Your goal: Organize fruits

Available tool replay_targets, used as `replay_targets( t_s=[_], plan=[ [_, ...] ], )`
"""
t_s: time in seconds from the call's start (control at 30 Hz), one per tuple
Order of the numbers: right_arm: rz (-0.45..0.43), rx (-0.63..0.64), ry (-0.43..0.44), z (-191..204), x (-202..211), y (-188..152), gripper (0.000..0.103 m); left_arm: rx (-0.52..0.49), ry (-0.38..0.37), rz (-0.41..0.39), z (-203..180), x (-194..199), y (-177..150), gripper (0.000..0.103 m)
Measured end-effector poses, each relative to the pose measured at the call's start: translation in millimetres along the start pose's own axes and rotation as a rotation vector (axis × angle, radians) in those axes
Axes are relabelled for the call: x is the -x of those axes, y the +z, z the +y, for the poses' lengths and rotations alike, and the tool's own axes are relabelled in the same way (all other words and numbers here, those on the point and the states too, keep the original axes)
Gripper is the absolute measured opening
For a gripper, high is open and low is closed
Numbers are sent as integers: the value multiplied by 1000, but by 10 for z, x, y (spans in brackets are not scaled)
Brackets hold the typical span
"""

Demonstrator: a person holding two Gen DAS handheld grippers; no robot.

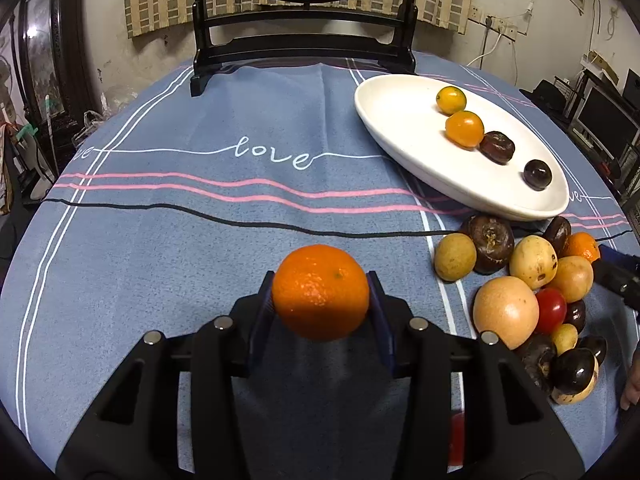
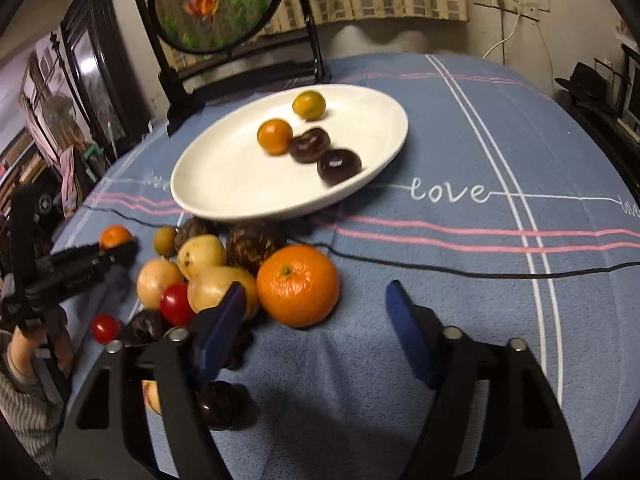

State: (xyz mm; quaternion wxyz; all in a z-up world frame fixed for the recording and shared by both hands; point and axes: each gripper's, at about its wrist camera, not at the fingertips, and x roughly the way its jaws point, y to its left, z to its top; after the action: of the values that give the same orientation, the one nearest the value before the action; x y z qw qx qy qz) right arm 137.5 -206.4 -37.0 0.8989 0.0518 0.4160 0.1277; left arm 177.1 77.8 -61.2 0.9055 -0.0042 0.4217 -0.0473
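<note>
Four small fruits already lie in a row on the white plate, two yellow-orange ones toward its far end and two dark ones toward its near end, which suggests the plate is where sorted fruit goes. The rest sits in a loose pile on the desk just in front of the plate's near rim.

The left gripper has its jaws clamped on a mandarin, one blue pad on each side of the fruit's widest part, held above the blue cloth and well to the left of the plate. Holding it across the middle probably keeps the round fruit from slipping out while it is carried.

The right gripper has its jaws spread wide and empty, aimed at a larger orange at the pile's right edge, just in front of the plate. That orange lies ahead of the tips and nearer the left jaw; the approach looks off-centre, so a slight shift left would likely be needed.
</note>
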Motion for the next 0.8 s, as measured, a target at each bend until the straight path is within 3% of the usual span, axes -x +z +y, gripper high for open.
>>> replay_targets(
  t_s=[0.23,0.37,0.43,0.5,0.7,0.8],
  plan=[
    [29,1,-16,-29,-107,-9,64,-5,6,4,-11,-6,3,45],
    [-16,-26,-37,-83,-42,27,64,-10,11,4,-19,-7,2,45],
    [15,0,-27,-14,-145,35,64,-12,11,5,-25,-9,3,45],
    [-5,35,-70,72,-190,71,63,-15,12,4,-33,-8,4,45],
    [18,14,-12,27,-235,88,46,-7,1,8,-16,-17,9,45],
    [19,25,-11,54,-224,76,46,7,-13,7,9,-19,10,45]
  ],
)
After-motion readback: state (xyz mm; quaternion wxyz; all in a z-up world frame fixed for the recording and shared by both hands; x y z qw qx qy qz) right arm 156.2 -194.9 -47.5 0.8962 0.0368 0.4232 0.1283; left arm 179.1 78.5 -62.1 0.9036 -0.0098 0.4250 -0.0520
